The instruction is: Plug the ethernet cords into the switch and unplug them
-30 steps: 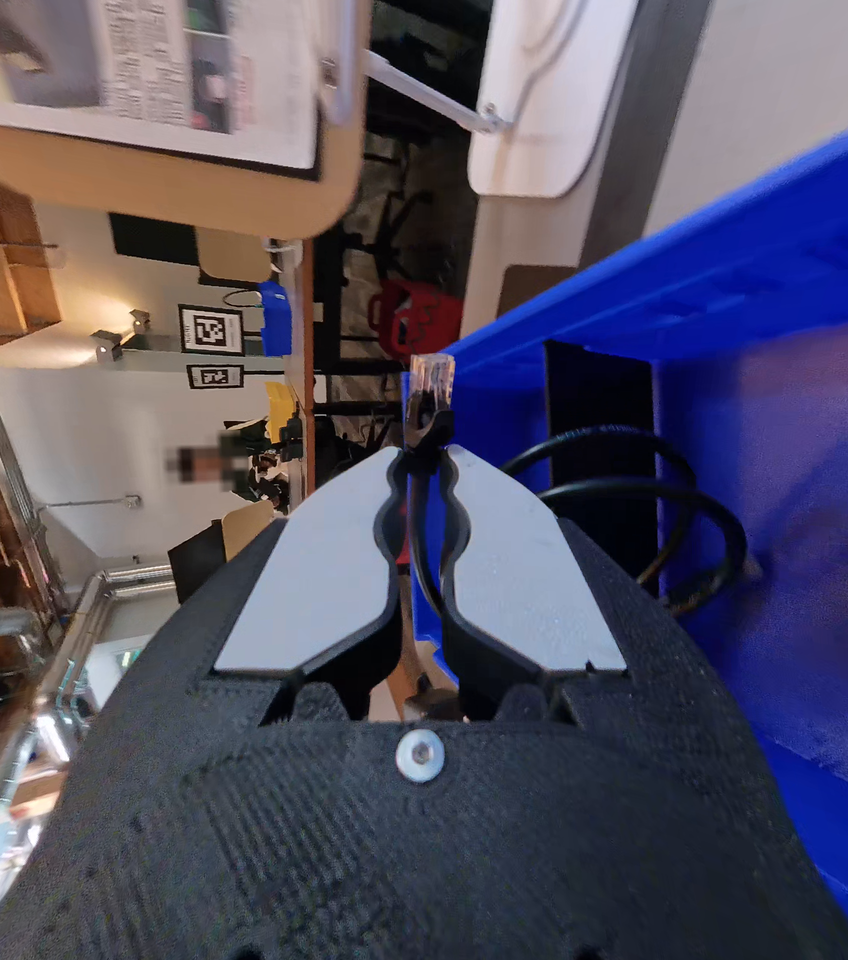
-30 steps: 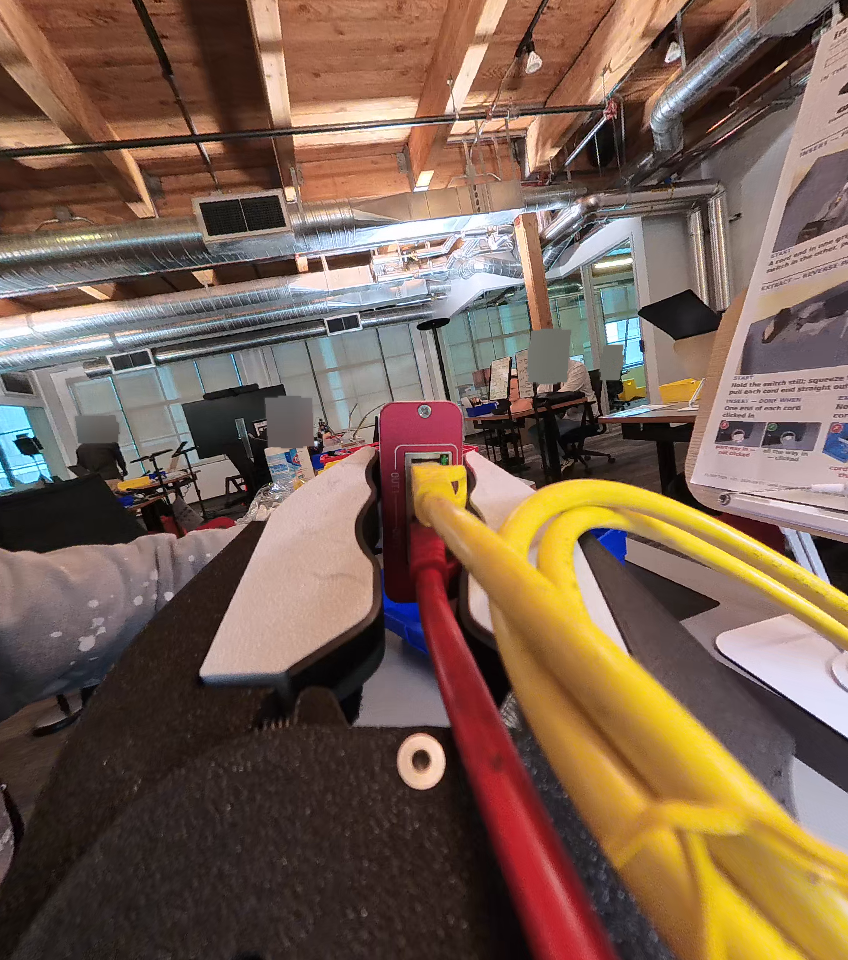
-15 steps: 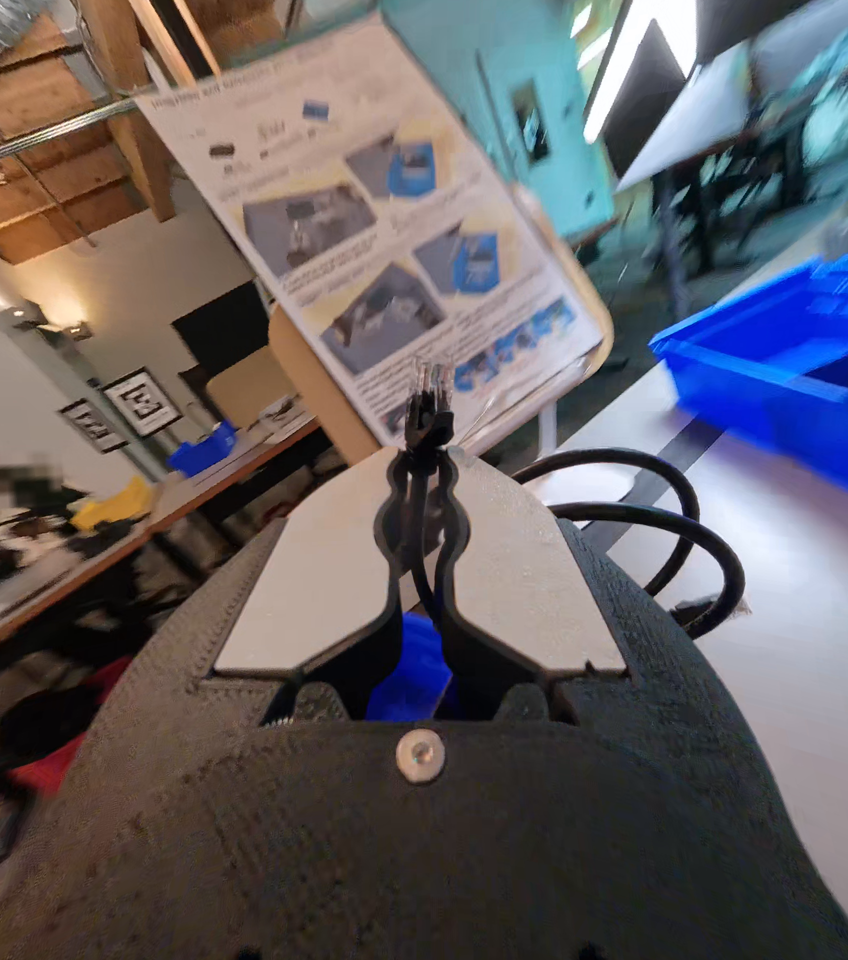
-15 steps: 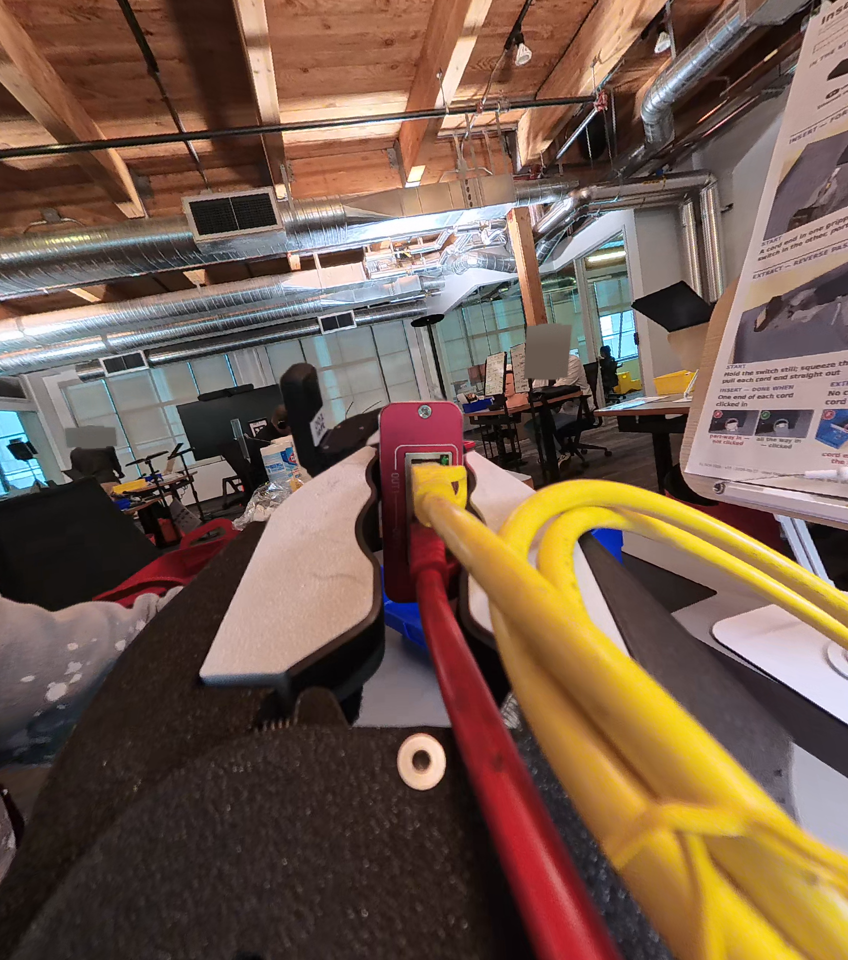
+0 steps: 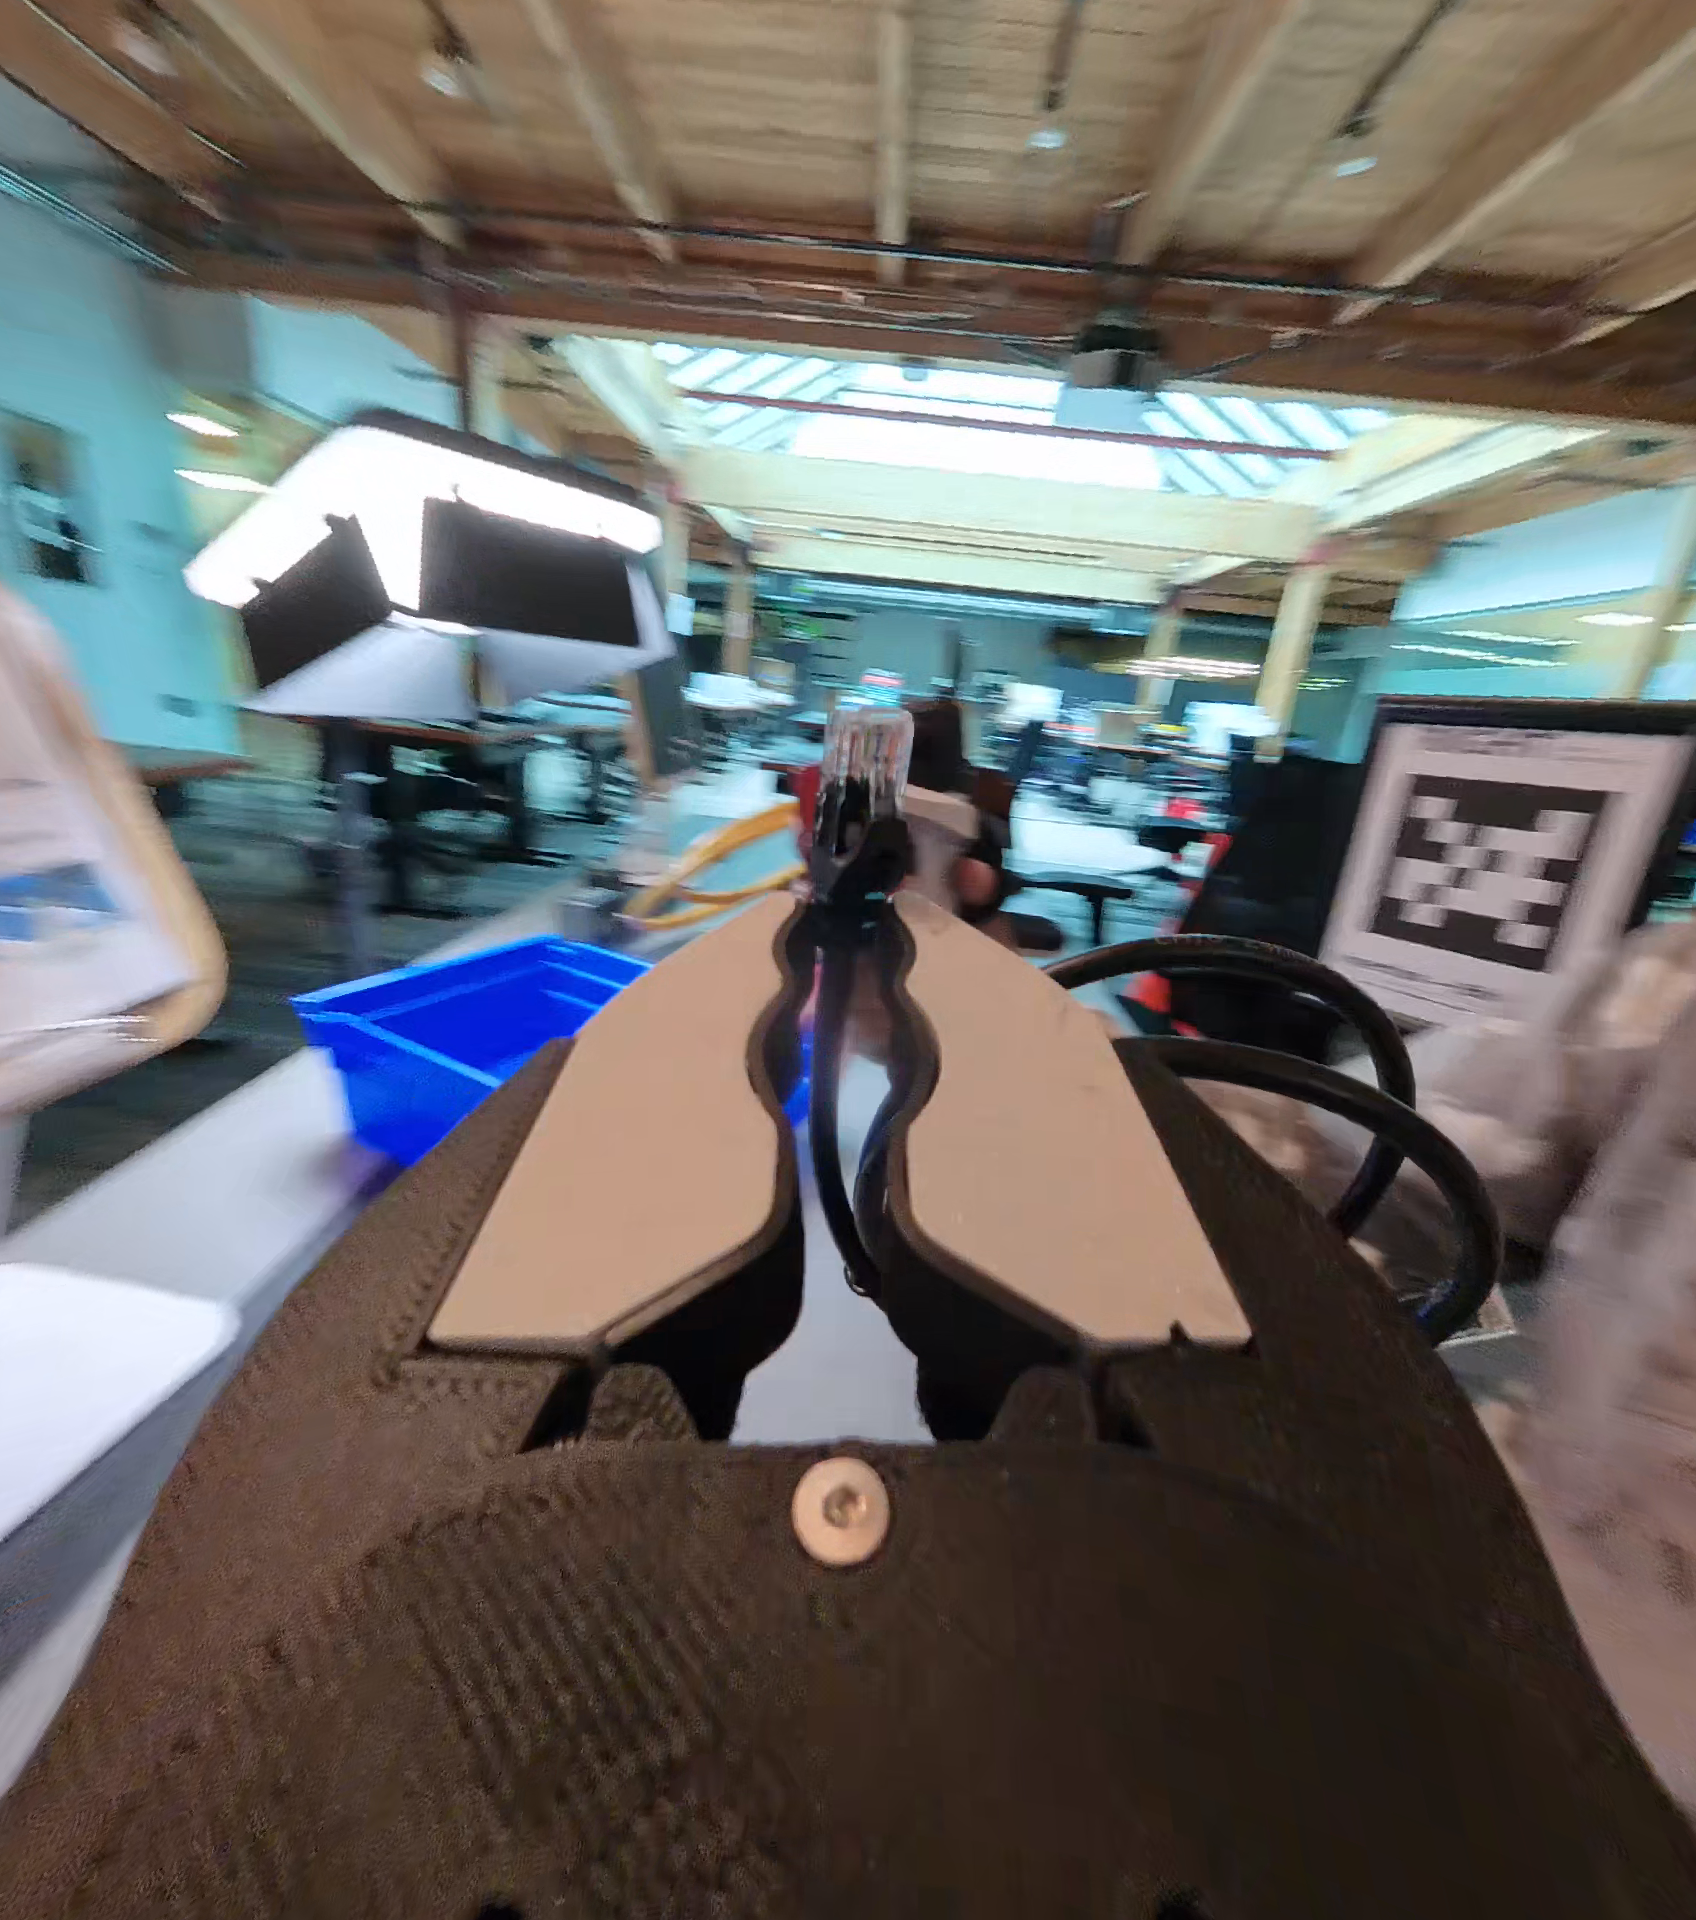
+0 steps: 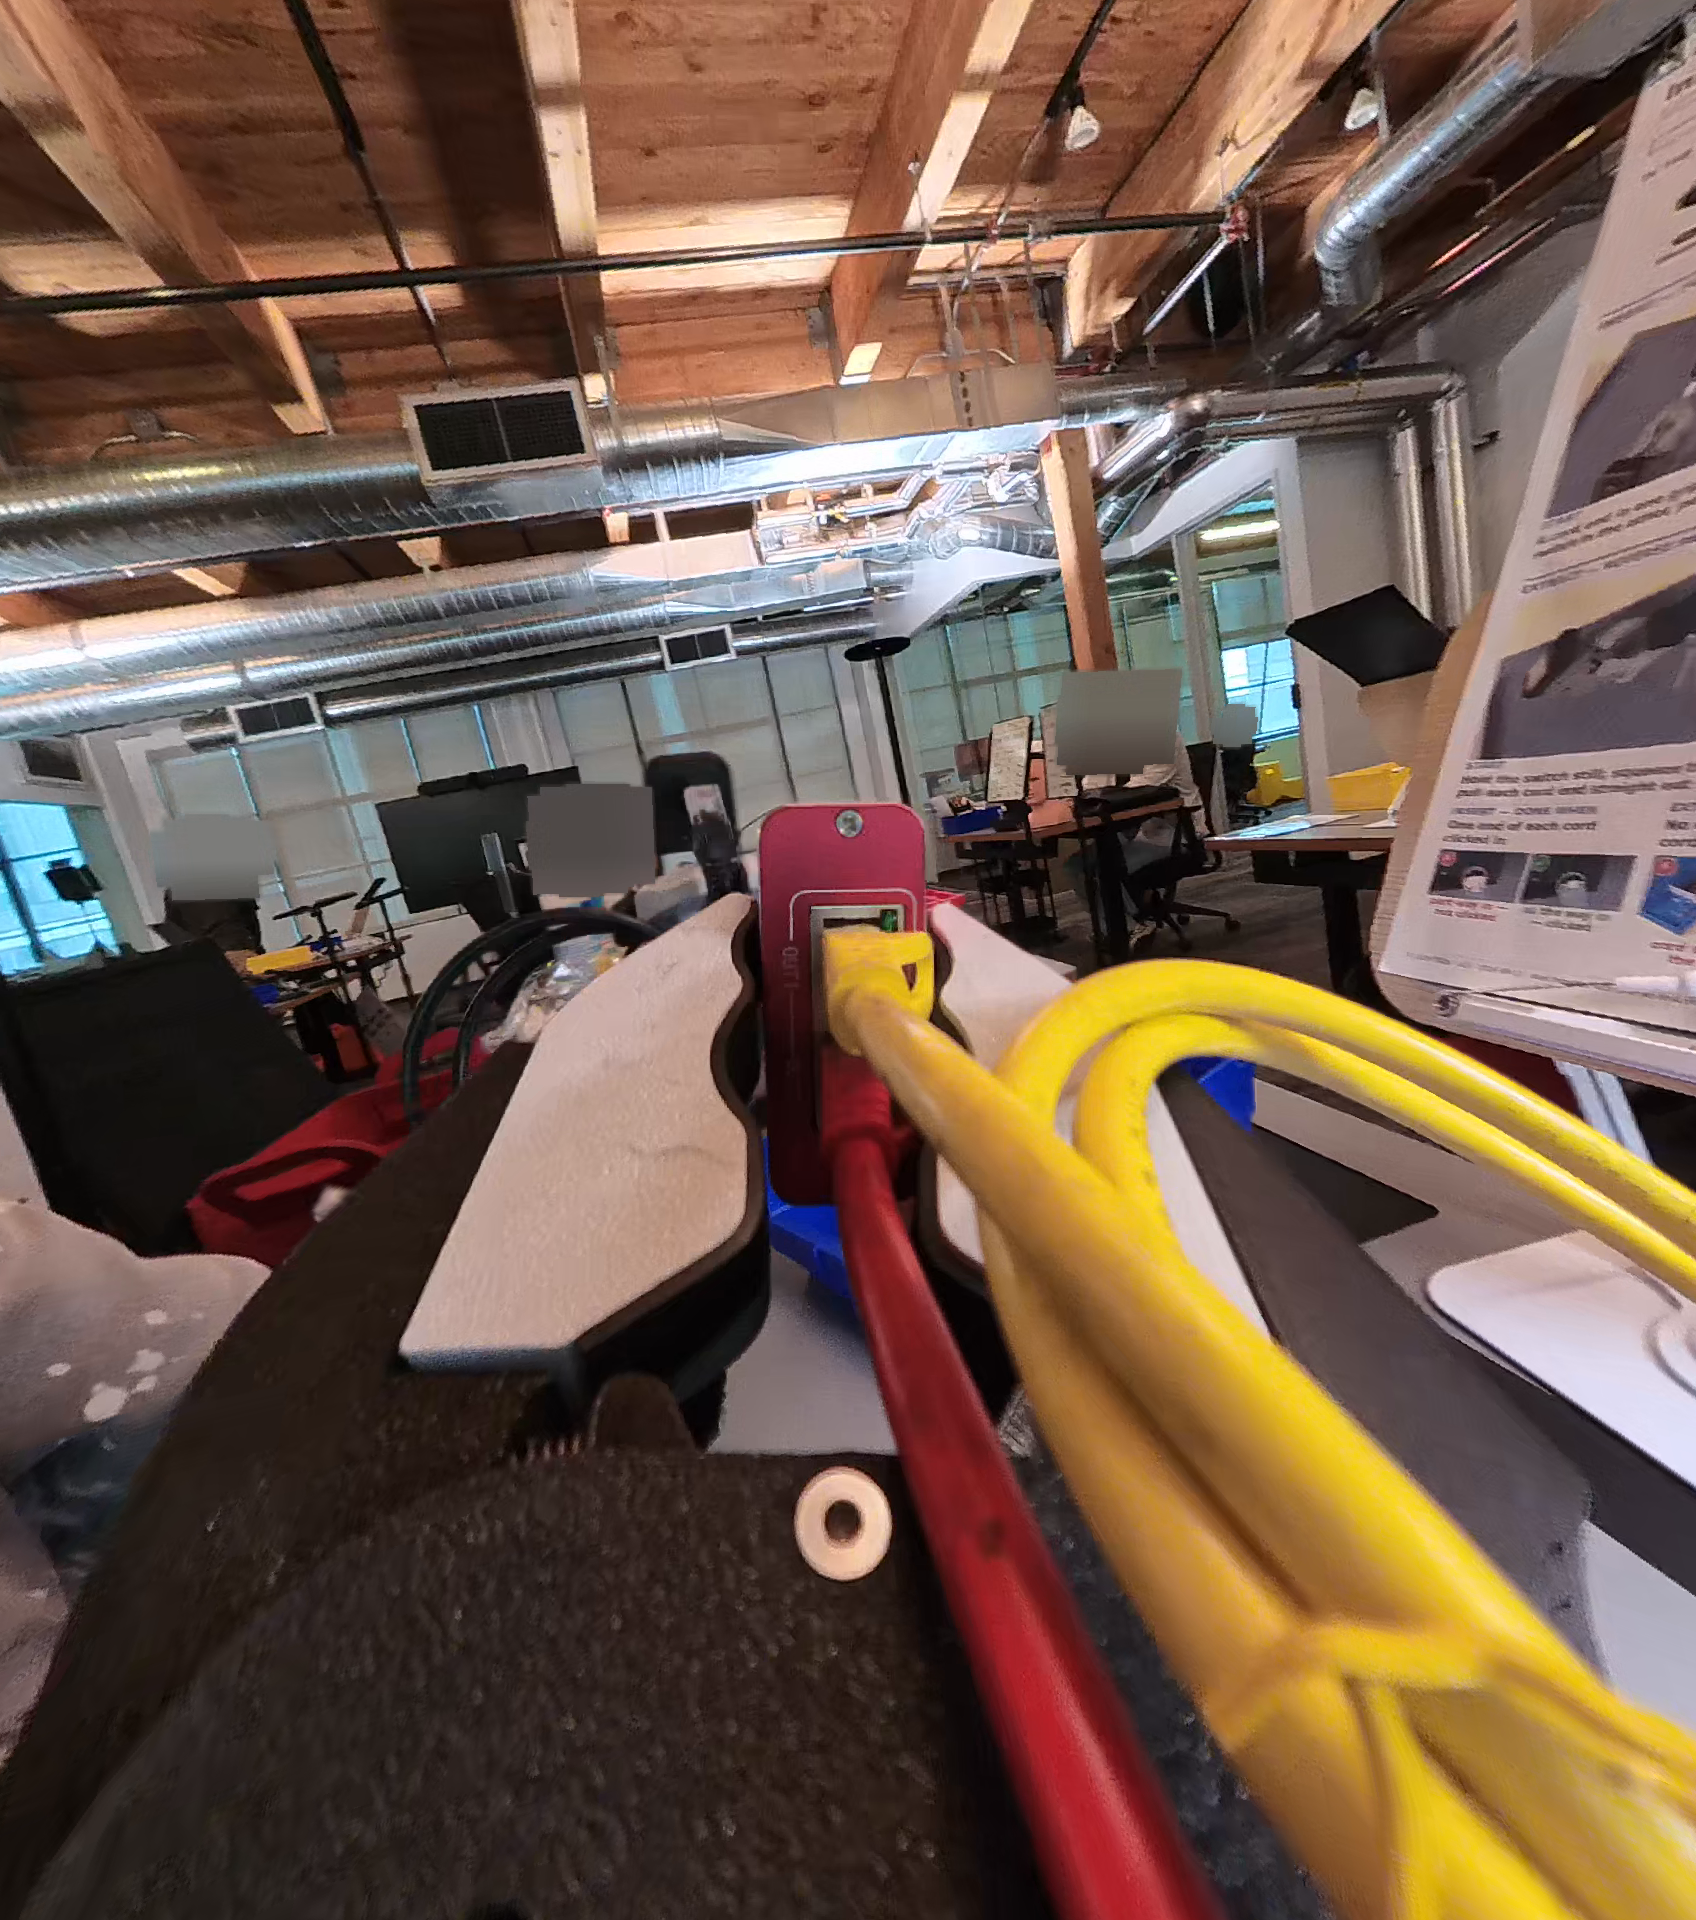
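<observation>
Switch (image 6: 841, 997) clamped in right tool (image 6: 839, 1013); yellow cord (image 6: 1187, 1299), red cord (image 6: 937, 1403) plugged; left tool (image 5: 849, 925) pinches black cord (image 5: 839, 1049).

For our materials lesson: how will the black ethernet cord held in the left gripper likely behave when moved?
The black ethernet cord looks springy: it holds open loops. Probably light. Its clear plug stands straight beyond the left gripper, so that short end seems stiff.

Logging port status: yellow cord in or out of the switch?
In. The yellow cord's plug sits in the upper port of the red switch, held by the right gripper.
</observation>
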The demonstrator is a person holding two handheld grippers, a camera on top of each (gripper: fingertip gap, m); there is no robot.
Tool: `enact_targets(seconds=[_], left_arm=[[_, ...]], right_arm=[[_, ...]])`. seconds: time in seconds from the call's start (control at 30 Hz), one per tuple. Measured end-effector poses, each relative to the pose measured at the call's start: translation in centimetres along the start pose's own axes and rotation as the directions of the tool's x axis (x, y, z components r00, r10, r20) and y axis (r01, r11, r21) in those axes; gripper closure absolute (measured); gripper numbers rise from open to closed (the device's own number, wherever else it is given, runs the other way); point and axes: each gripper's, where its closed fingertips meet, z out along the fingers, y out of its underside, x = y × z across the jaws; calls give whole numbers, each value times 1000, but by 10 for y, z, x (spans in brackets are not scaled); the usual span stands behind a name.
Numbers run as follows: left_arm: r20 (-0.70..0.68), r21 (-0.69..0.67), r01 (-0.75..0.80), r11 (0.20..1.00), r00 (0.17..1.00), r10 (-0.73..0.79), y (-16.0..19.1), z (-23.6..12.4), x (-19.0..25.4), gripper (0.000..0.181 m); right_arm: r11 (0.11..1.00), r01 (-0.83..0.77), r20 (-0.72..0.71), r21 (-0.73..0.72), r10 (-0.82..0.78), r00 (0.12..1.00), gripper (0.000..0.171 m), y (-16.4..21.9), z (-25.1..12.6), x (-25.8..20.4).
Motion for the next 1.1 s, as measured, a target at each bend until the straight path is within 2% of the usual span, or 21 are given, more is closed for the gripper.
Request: enact_targets(seconds=[0.2, 0.37, 0.47, 0.73, 0.93, 1.1], left_arm=[[-296, -135, 163, 977, 935, -197, 39, 40, 43, 169], [-447, -237, 201, 951, 846, -290, 60, 54, 75, 170], [-471, -297, 207, 932, 818, -331, 72, 59, 83, 170], [-516, -427, 226, 875, 734, -442, 95, 66, 102, 170], [-512, -511, 224, 830, 697, -503, 110, 68, 111, 170], [-505, -583, 254, 771, 631, -589, 121, 67, 116, 169]], right_arm=[[987, 111, 190, -118, -87, 978, 145, 14, 4, -40], [959, 202, 331, -197, -129, 935, 145, 27, 2, -72], [949, 228, 398, -216, -127, 908, 144, 32, 1, -87], [924, 270, 470, -271, -118, 875, 144, 39, -10, -98], [909, 295, 484, -295, -124, 866, 145, 37, -19, -101], [892, 299, 507, -340, -94, 857, 145, 42, -29, -101]])
